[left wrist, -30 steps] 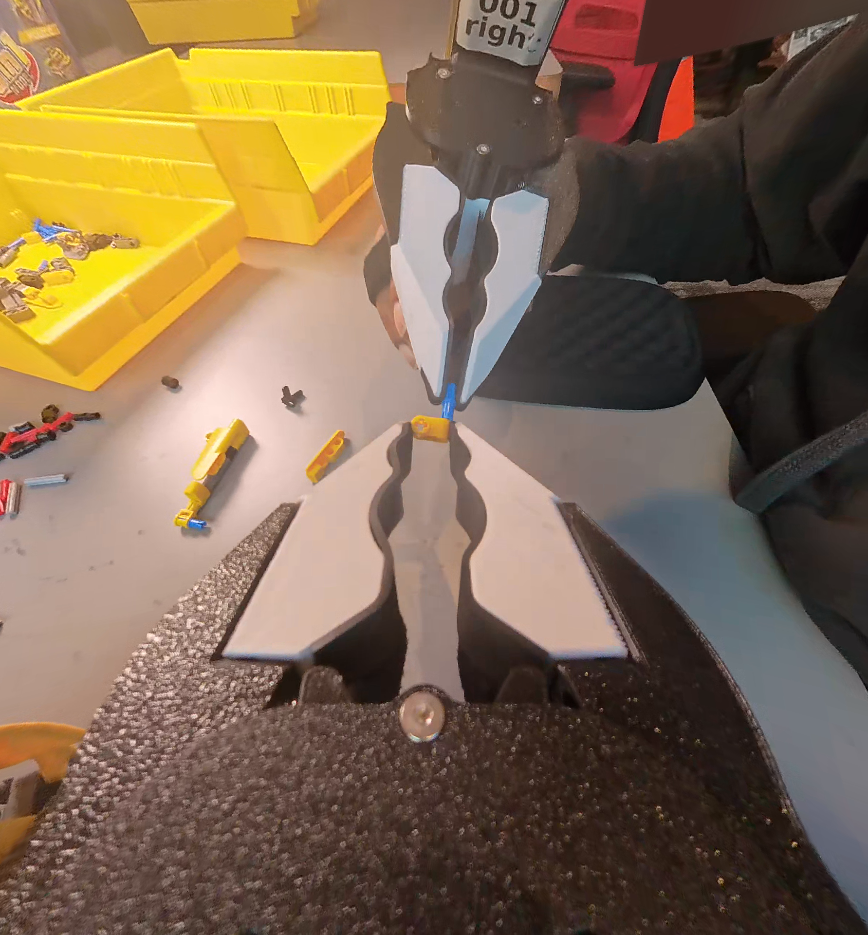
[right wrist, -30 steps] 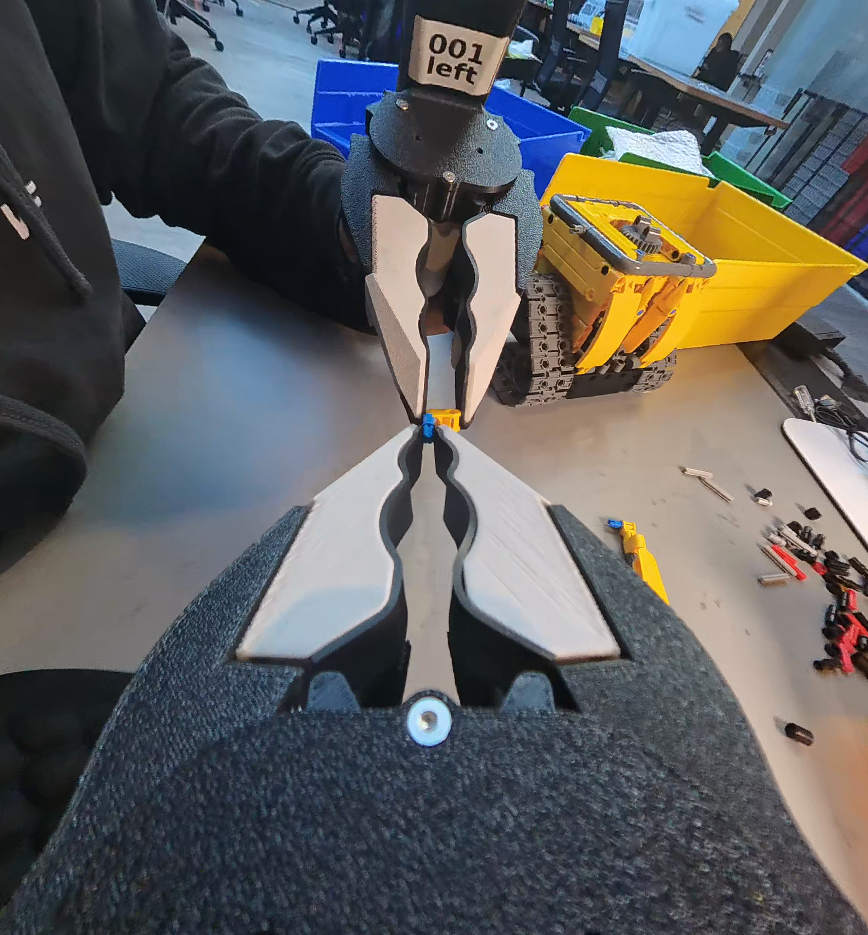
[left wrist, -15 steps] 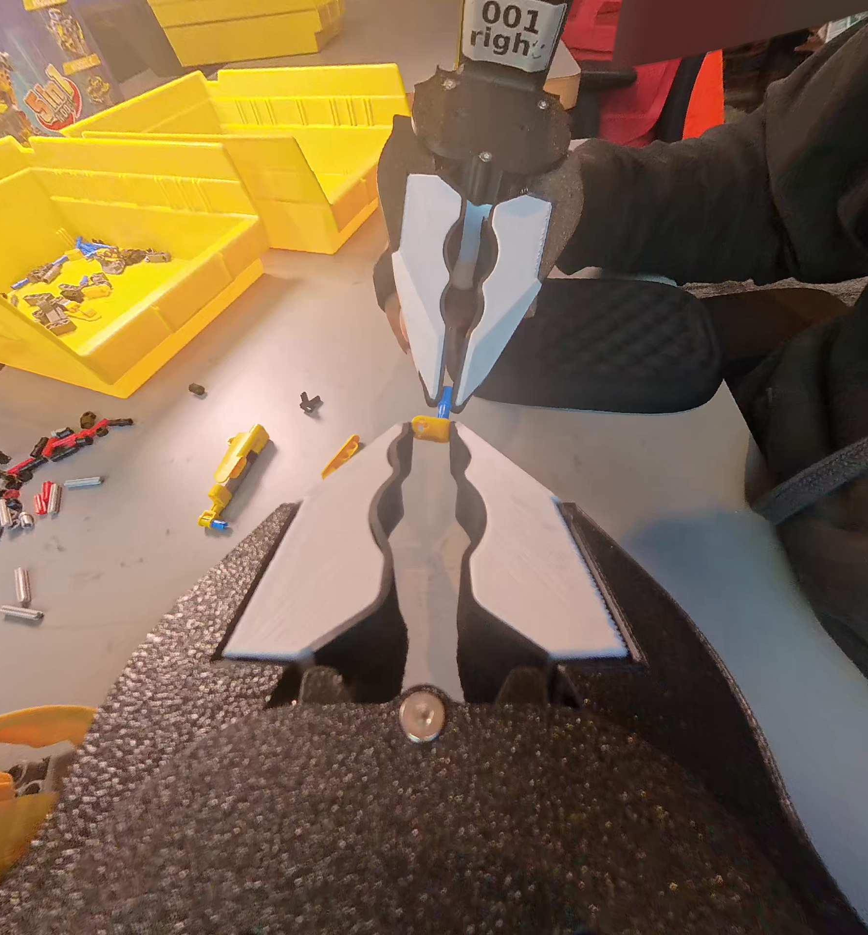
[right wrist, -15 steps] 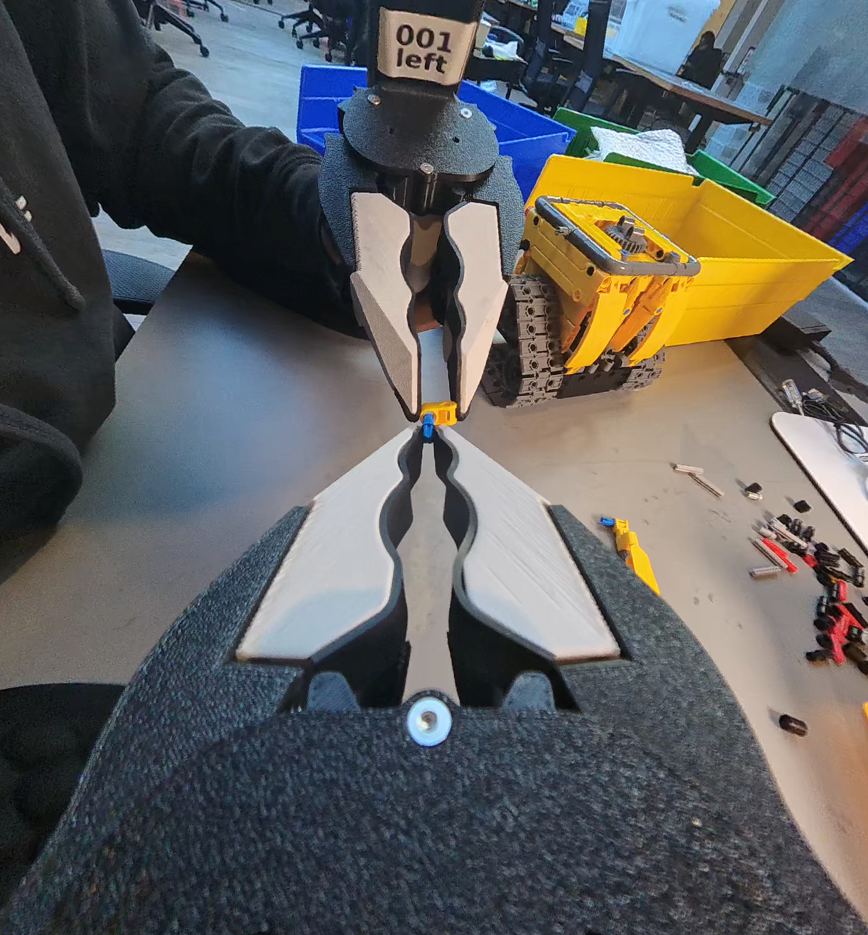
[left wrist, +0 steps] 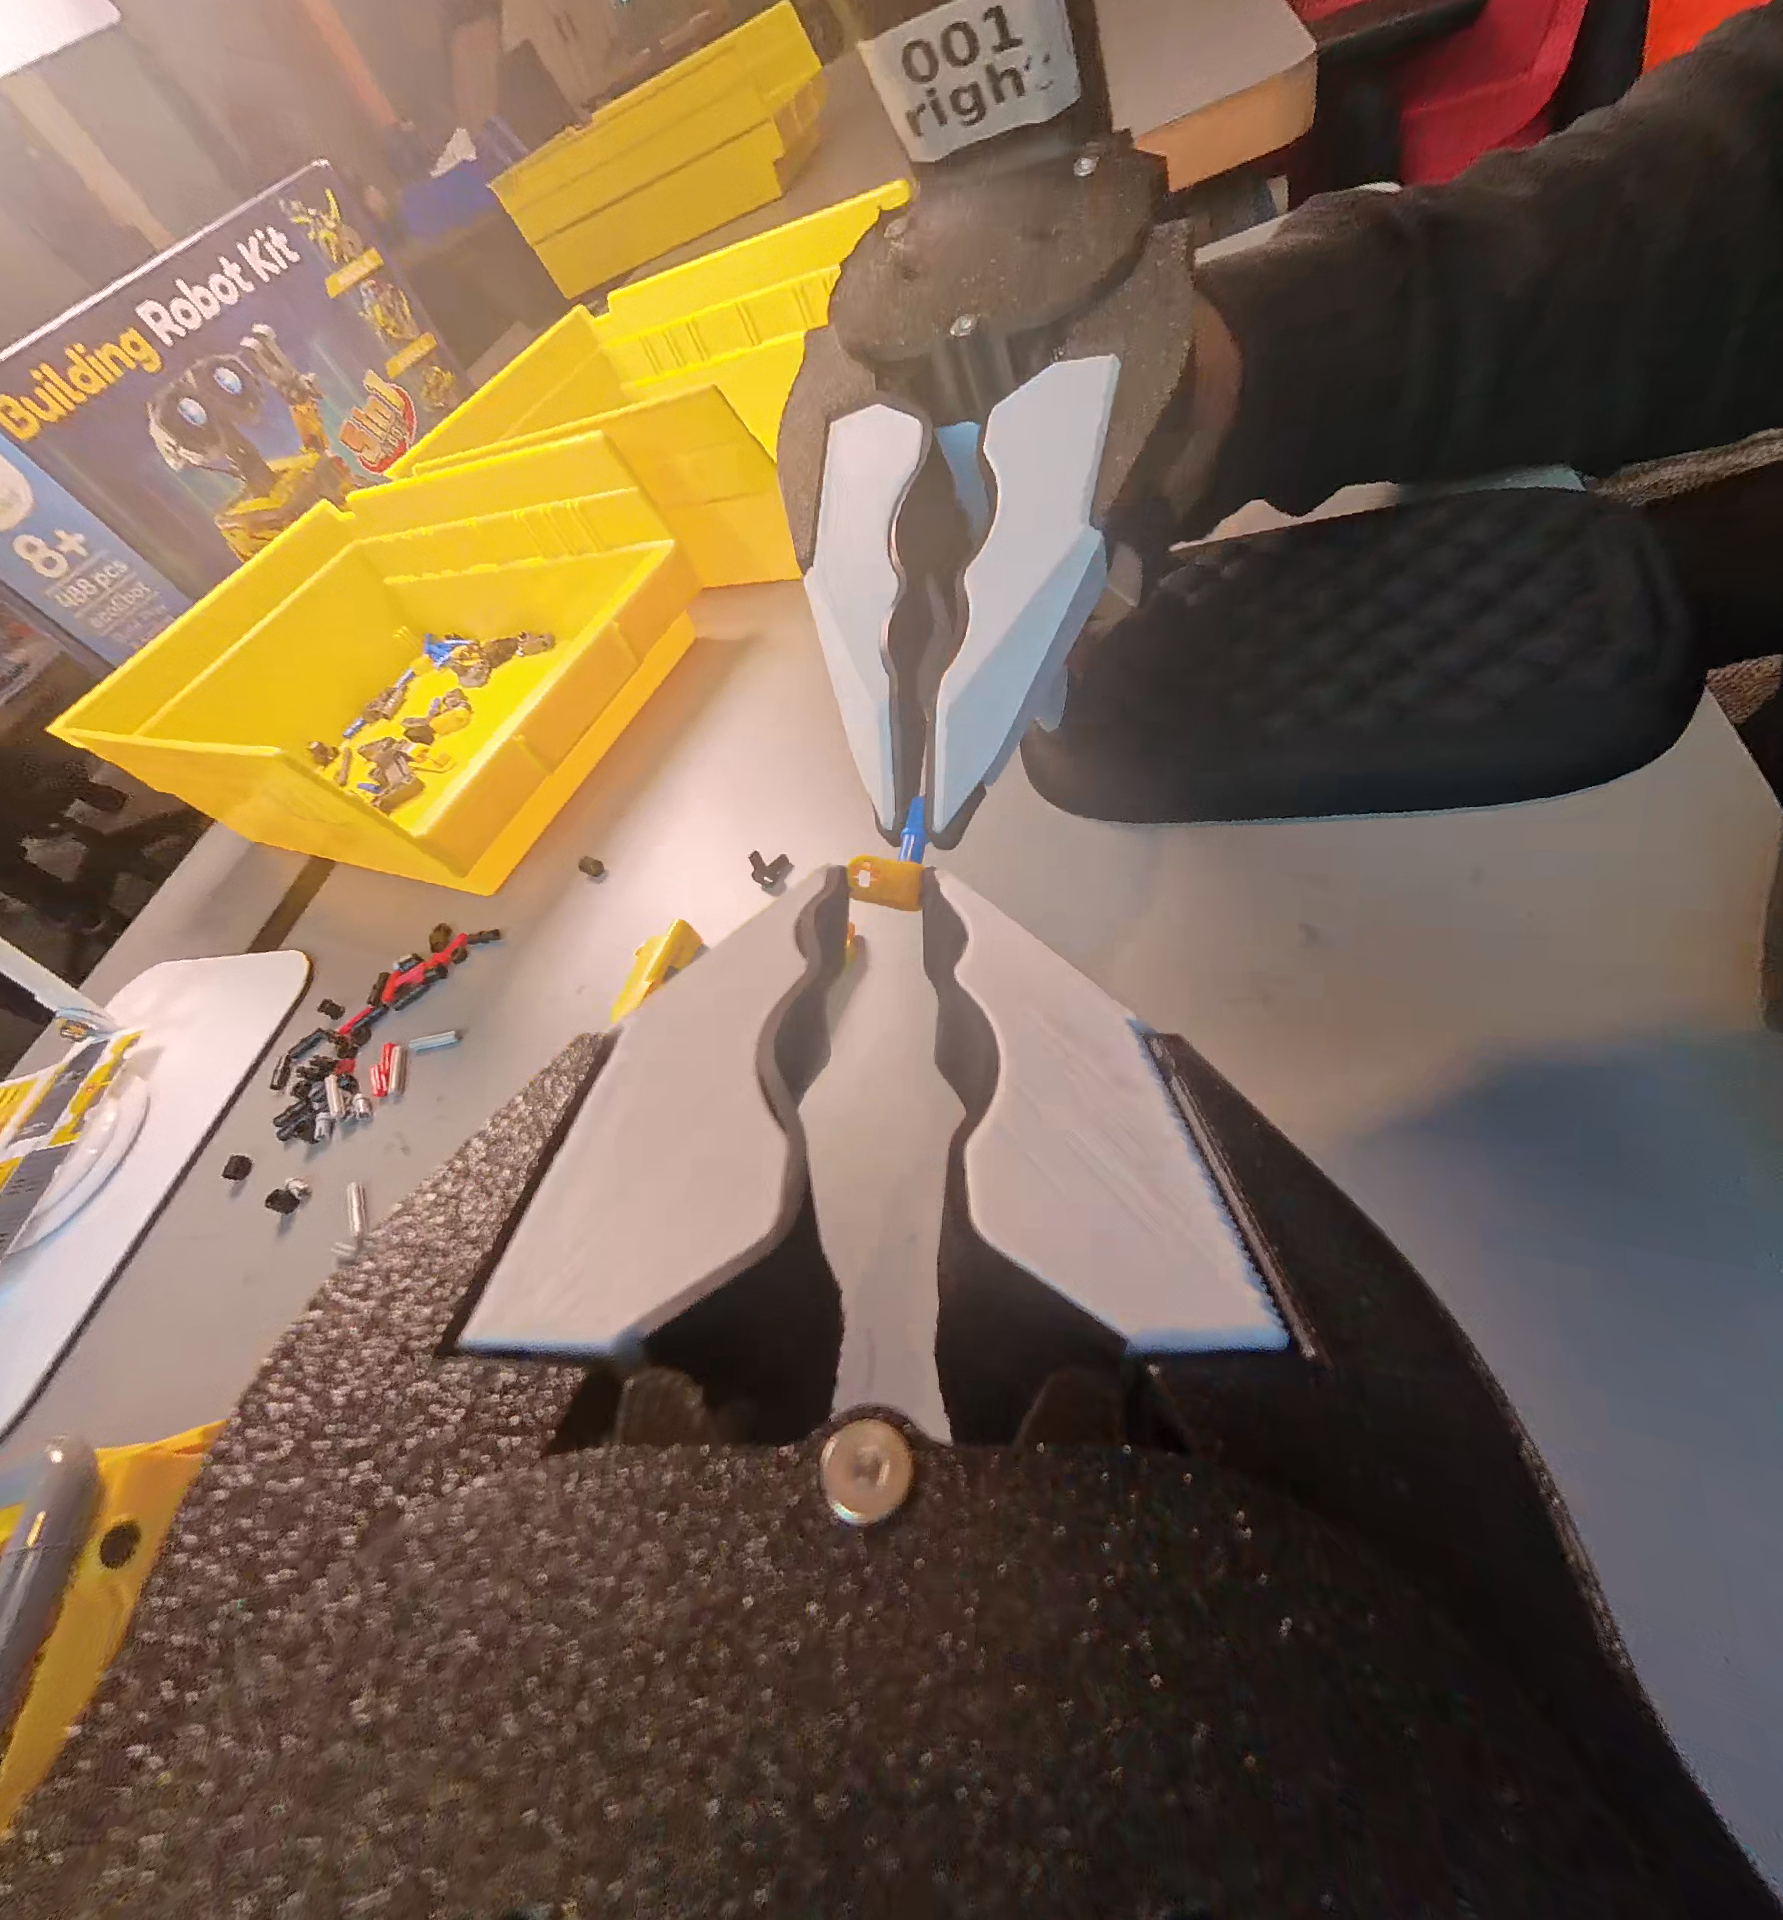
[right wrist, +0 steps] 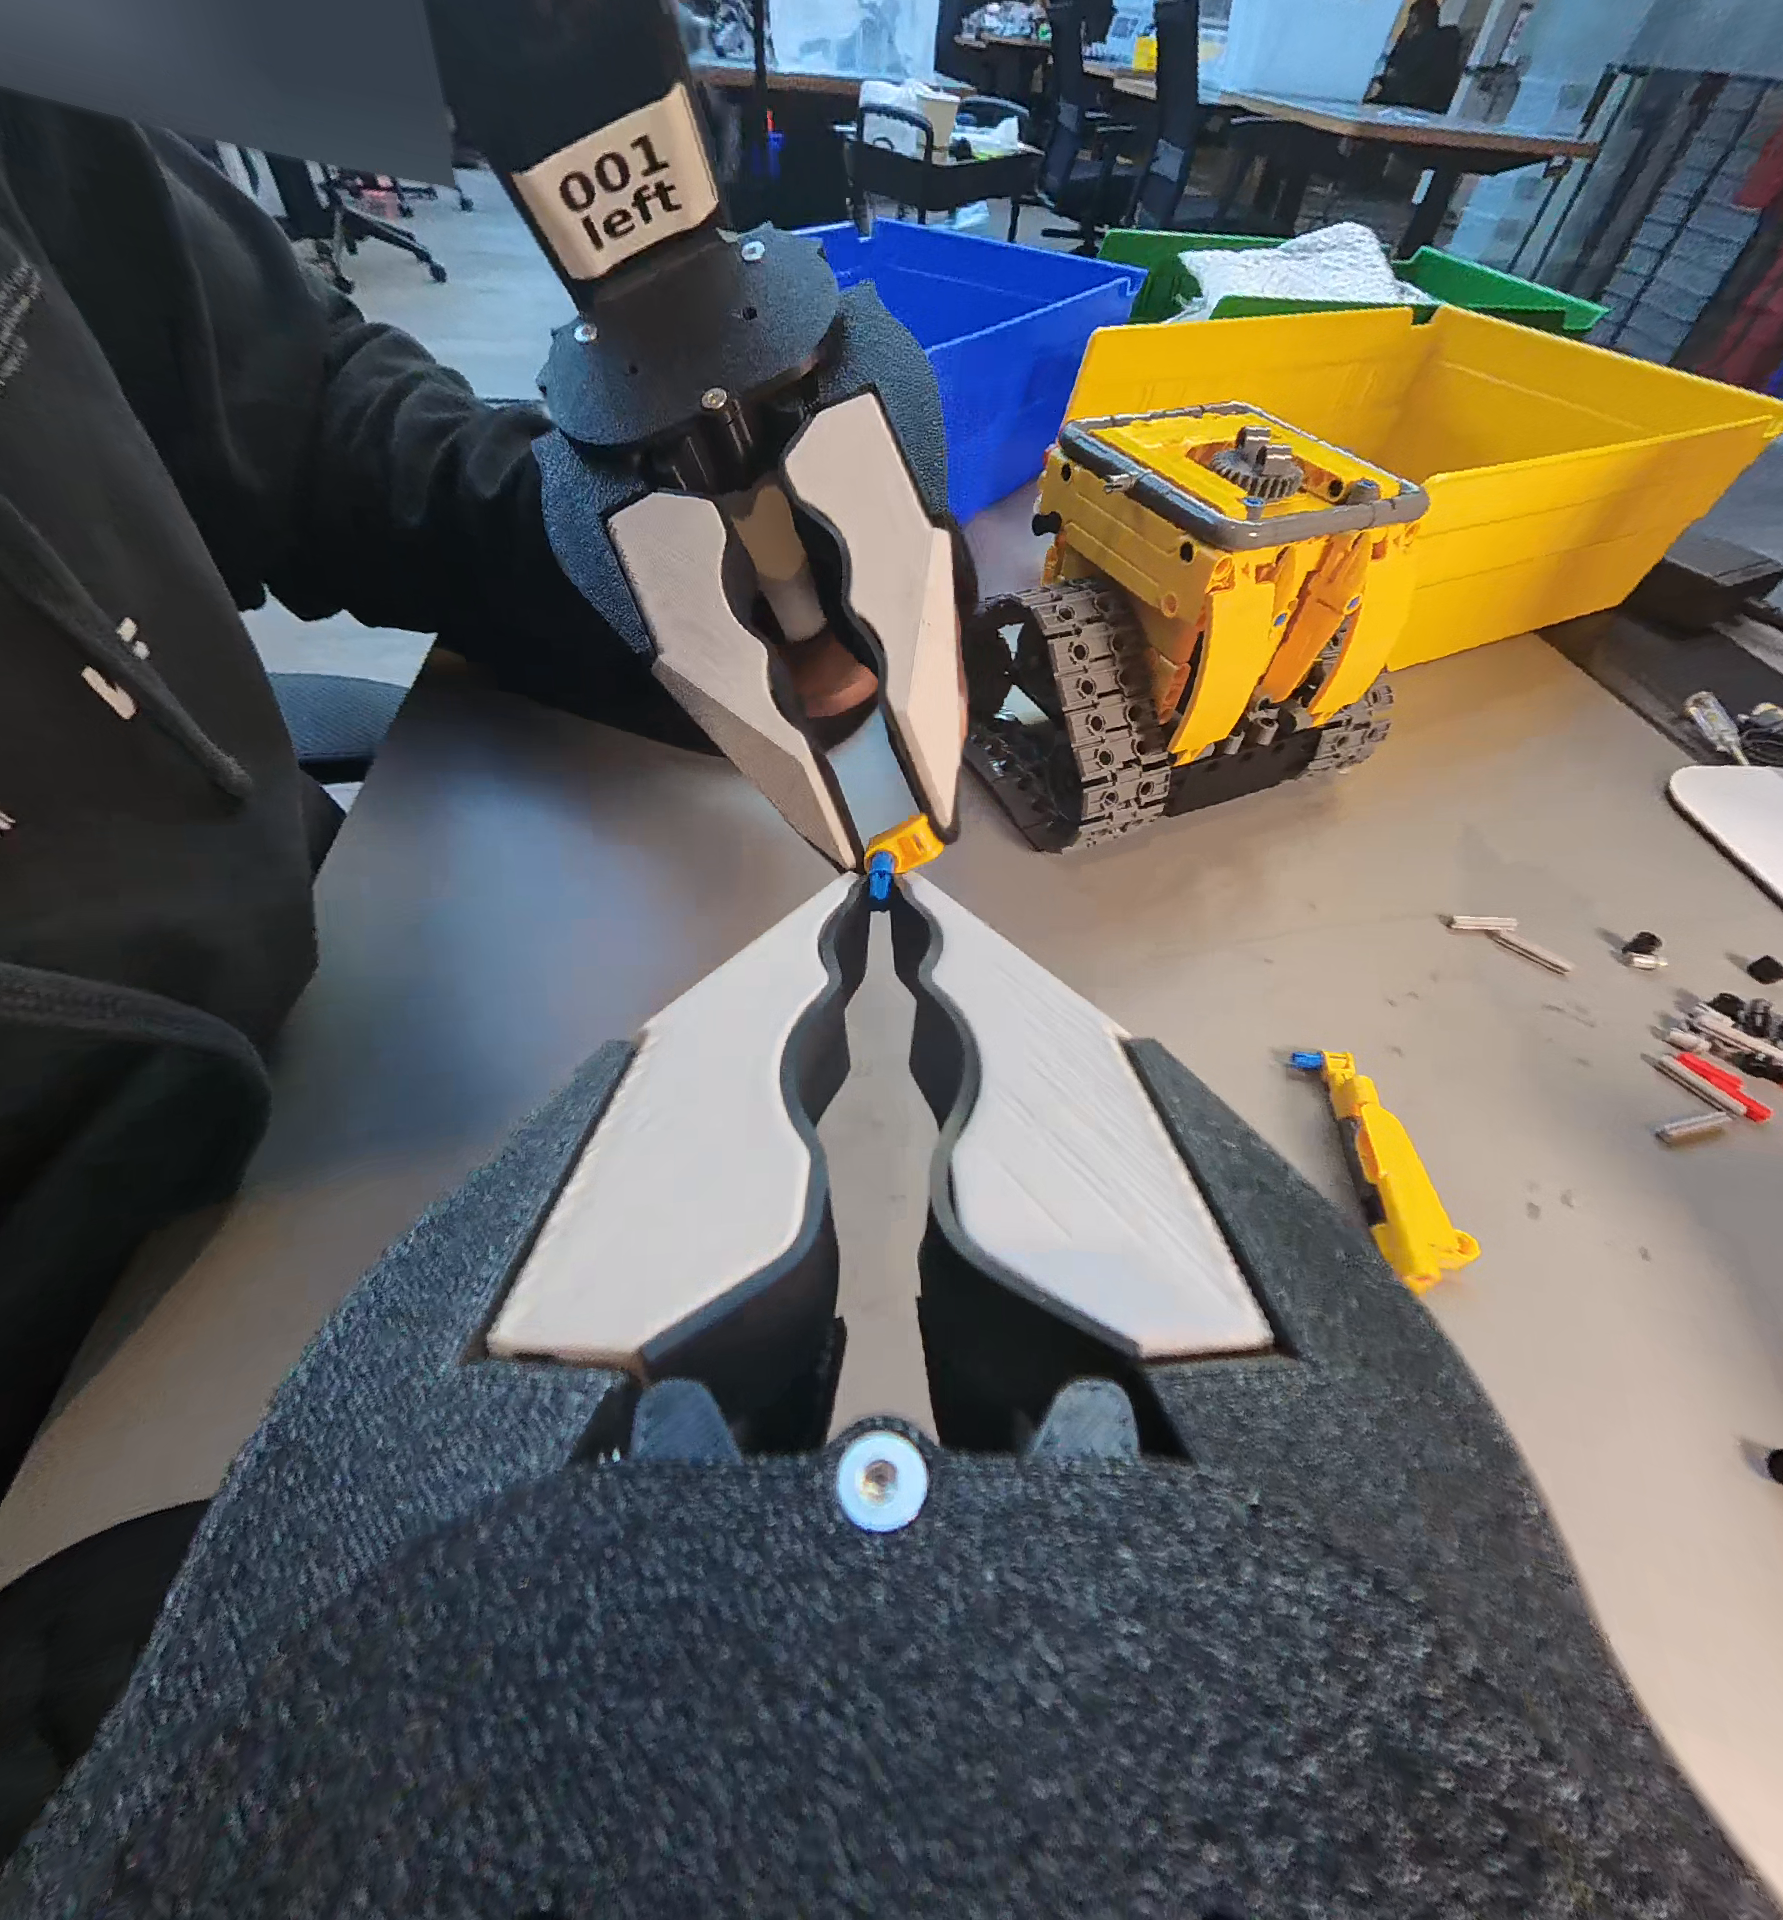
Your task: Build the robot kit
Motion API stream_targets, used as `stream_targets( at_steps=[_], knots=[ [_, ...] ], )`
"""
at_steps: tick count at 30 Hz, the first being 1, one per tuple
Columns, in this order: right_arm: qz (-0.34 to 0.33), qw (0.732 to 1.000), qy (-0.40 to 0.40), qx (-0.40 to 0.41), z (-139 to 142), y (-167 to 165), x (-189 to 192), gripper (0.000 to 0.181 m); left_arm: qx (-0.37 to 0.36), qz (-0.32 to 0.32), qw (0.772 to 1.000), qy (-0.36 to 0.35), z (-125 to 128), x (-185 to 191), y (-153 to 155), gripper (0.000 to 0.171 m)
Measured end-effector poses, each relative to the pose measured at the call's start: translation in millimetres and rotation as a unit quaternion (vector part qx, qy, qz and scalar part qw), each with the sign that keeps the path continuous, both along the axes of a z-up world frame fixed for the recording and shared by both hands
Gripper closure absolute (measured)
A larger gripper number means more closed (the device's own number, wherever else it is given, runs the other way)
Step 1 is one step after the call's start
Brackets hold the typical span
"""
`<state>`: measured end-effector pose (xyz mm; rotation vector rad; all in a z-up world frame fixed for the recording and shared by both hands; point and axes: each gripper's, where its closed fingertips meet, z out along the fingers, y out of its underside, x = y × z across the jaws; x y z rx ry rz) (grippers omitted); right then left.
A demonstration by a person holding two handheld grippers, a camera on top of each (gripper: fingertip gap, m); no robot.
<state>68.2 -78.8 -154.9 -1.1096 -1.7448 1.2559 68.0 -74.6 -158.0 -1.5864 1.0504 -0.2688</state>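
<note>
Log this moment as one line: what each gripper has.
left gripper: shut on small yellow plastic connector | right gripper: shut on short blue plastic pin | pin tip at connector, above grey table

The left gripper [left wrist: 885, 881] pointed toward twelve o'clock in its own view, its two pale fingers [left wrist: 679, 1132] drawn nearly together at the tips — pinched on a small piece. The right gripper [right wrist: 879, 902] met it tip to tip, fingers [right wrist: 1063, 1164] likewise closed to a narrow pinch. In the left wrist view the right gripper came down from about one o'clock; in the right wrist view the left one descended from eleven o'clock, each gripped by a black-sleeved arm [right wrist: 274, 457].
</note>
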Motion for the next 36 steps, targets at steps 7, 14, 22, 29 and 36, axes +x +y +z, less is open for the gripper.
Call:
stream_targets(
  at_steps=[7,14,22,29,36],
  knots=[
    [-0.003,0.994,0.014,-0.107,12.5,0.2,-3.4,0.178,0.035,0.011,0.999,-0.011,13.9,-1.6,-0.2,0.159],
    [-0.04,0.992,-0.018,-0.118,9.9,3.8,-11.5,0.178,0.112,0.053,0.989,0.082,13.8,-10.3,3.9,0.16],
    [-0.041,0.99,-0.039,-0.132,4.2,1.1,-18.0,0.178,0.143,0.05,0.979,0.136,9.2,-12.1,3.1,0.16],
    [-0.01,0.982,-0.039,-0.182,3.7,1.7,-14.0,0.169,0.079,0.027,0.993,0.086,3.9,-10.5,4.9,0.158],
    [-0.091,0.977,0.124,0.145,30.5,12.4,-17.9,0.159,-0.156,0.008,0.957,-0.245,30.1,-19.1,10.8,0.158]
  ],
)
